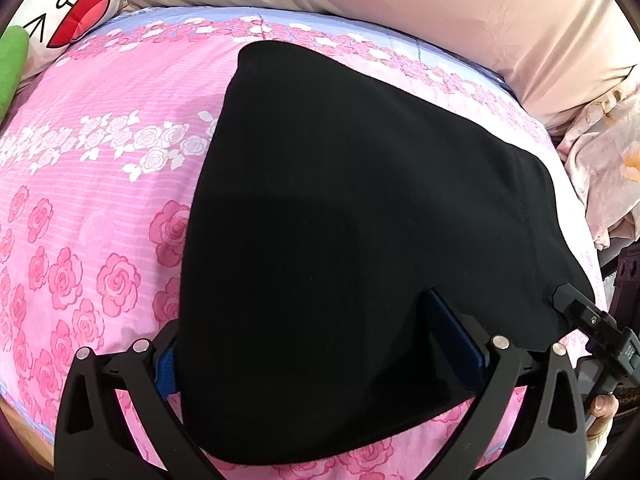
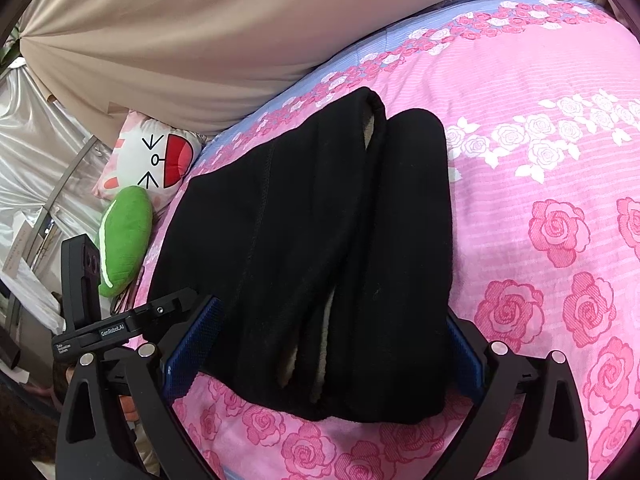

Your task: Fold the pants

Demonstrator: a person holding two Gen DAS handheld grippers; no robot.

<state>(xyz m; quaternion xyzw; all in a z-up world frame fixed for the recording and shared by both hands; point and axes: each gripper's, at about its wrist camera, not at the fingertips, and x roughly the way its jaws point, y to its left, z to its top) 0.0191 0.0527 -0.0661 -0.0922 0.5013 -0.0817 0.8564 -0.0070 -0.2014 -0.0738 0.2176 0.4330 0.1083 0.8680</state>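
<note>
There is one pair of black pants (image 2: 320, 248) lying on a bed. There are two grippers. The left gripper (image 1: 320, 344) has its two blue fingers wide apart, with the pants lying between them. The right gripper (image 2: 320, 356) is spread wide too, one finger on each side of the pants' near end. The bed has a pink sheet with roses (image 2: 540, 240). A tan curtain (image 2: 180, 48) hangs behind the bed. One white pillow with a red mouth (image 2: 160, 156) and one green plush toy (image 2: 124, 236) sit by the bed's edge. A crumpled flowery cloth (image 1: 600, 168) lies at the other side.
</note>
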